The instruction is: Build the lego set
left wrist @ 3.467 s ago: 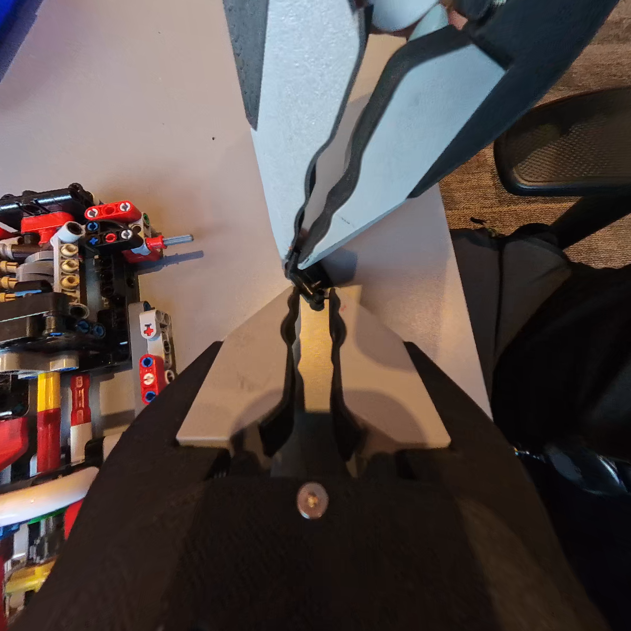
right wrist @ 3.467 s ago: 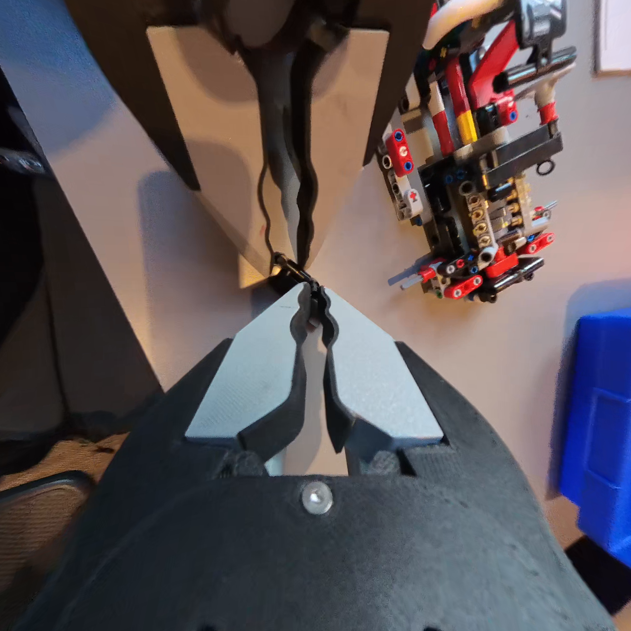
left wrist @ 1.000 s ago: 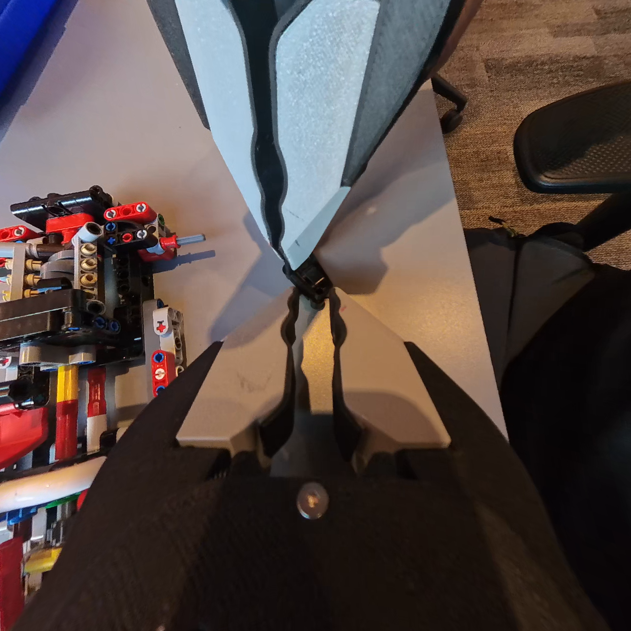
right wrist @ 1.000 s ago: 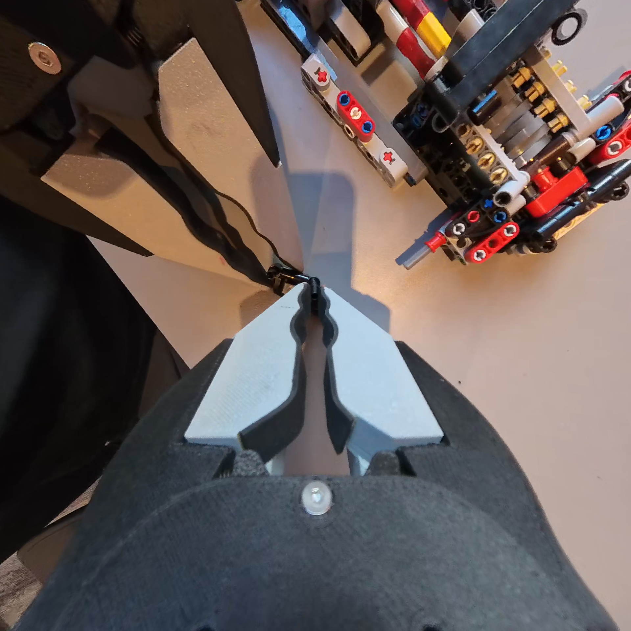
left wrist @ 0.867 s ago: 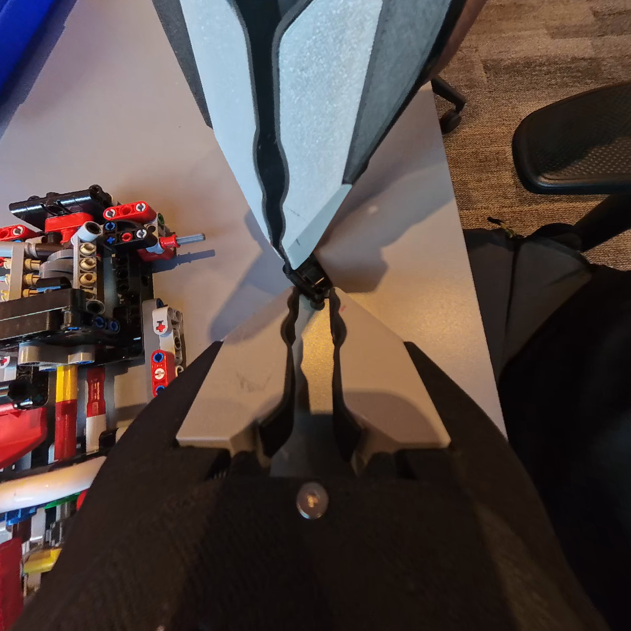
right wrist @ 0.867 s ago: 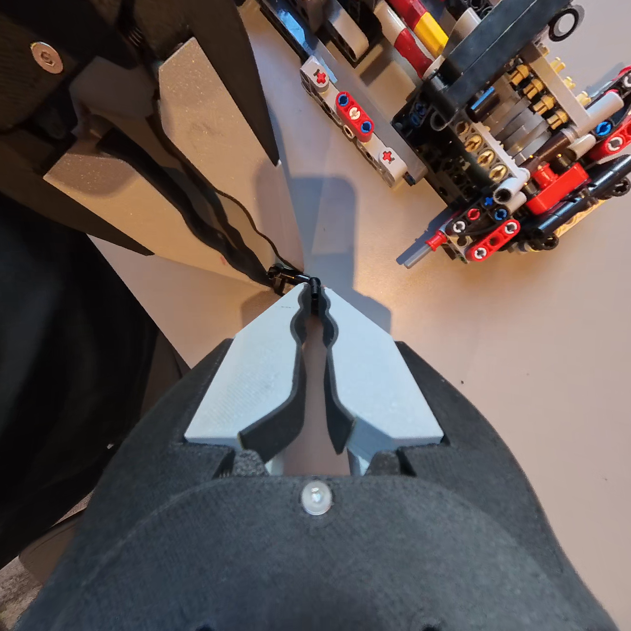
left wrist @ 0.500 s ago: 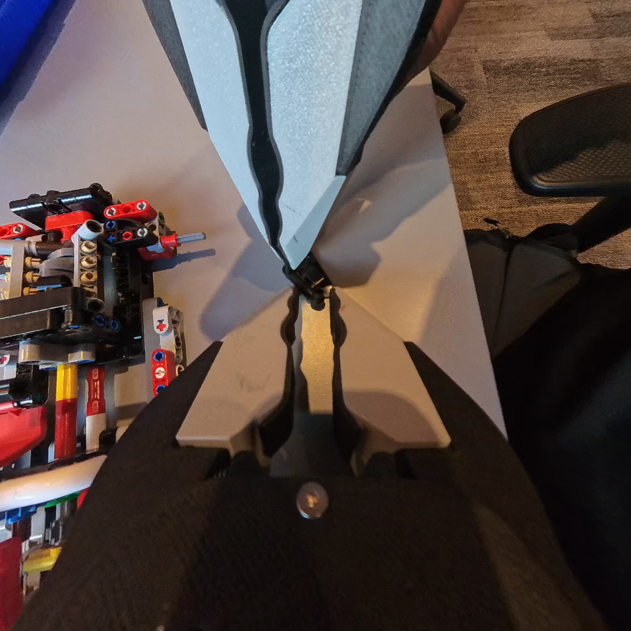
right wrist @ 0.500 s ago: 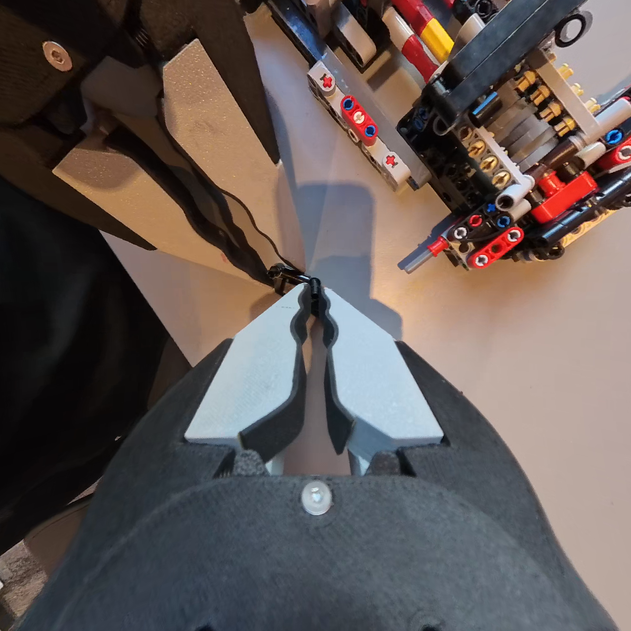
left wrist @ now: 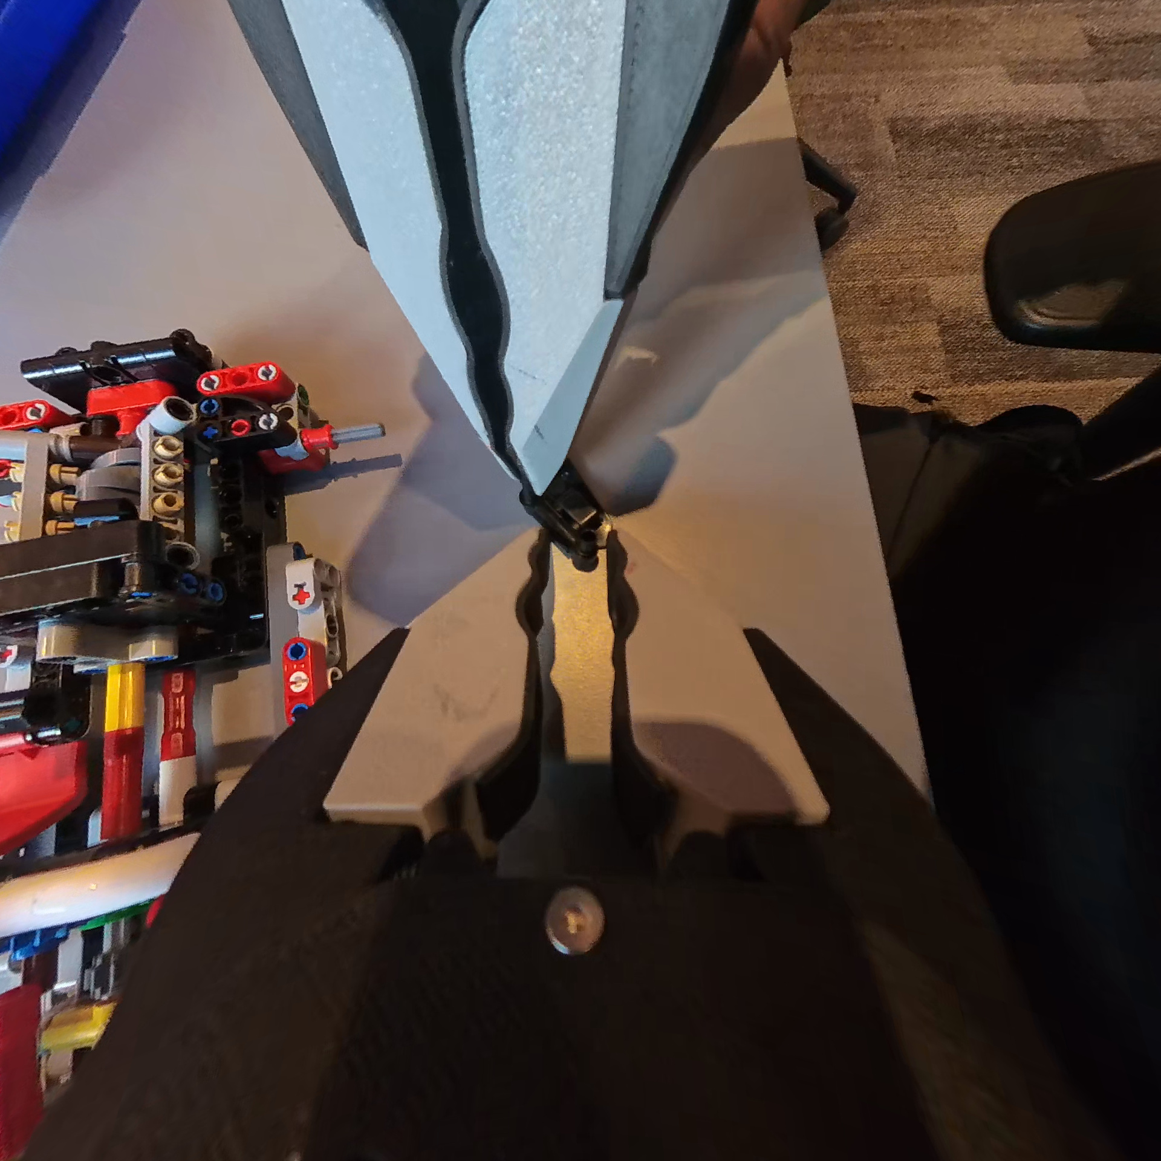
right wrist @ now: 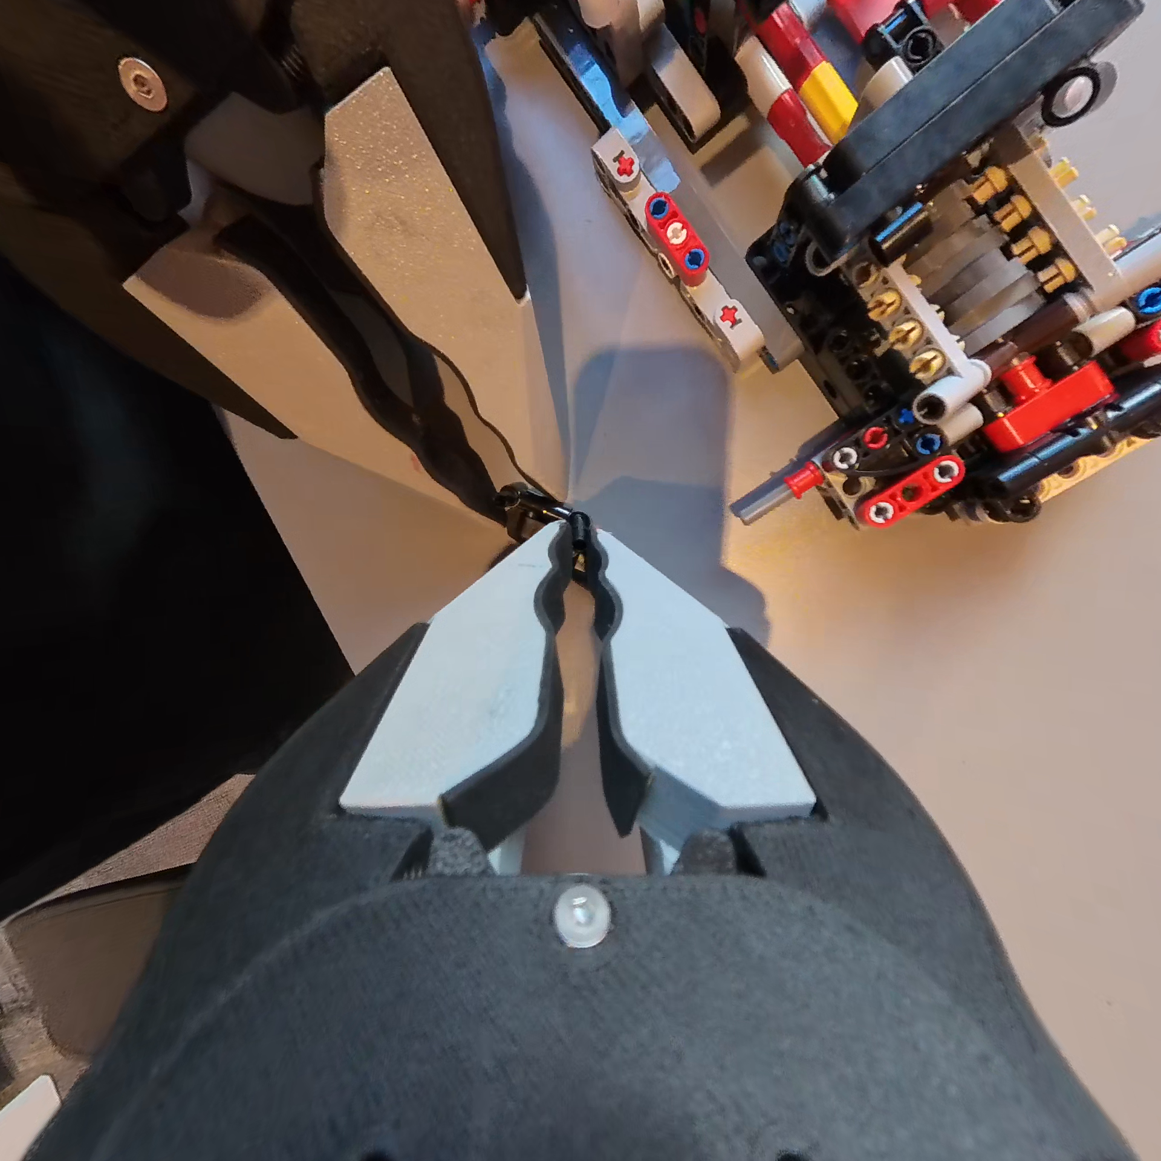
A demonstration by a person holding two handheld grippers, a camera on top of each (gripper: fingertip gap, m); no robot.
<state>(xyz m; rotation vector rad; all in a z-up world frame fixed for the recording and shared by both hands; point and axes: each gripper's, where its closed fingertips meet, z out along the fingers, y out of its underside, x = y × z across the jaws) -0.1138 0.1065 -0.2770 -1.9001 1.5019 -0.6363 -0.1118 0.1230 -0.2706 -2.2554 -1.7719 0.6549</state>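
My left gripper [left wrist: 577, 545] is shut on a small black Lego connector [left wrist: 568, 515] held above the table near its right edge. My right gripper [right wrist: 578, 539] is shut on a small black pin [right wrist: 578, 526] whose tip meets that connector [right wrist: 524, 502]. The two grippers stand tip to tip: the right gripper [left wrist: 534, 484] comes down from the top of the left wrist view, and the left gripper [right wrist: 512, 499] enters the right wrist view from the upper left. The partly built Lego Technic model [left wrist: 157, 534], black, grey and red, lies on the table to the left; it also shows in the right wrist view [right wrist: 911, 283].
A grey axle with a red bush [left wrist: 339, 435] sticks out of the model towards the grippers. A blue bin [left wrist: 38, 94] is at the far left. The table edge [left wrist: 867, 502] runs close on the right, with carpet, a black chair [left wrist: 1080, 264] and dark fabric [left wrist: 1005, 628] beyond. Left and right tips are no more than a few centimetres apart.
The right gripper has swung round, from leaning in from the right to coming almost straight down from above in the left wrist view. Both pieces stay gripped and tip to tip. The model looms larger in the right wrist view.
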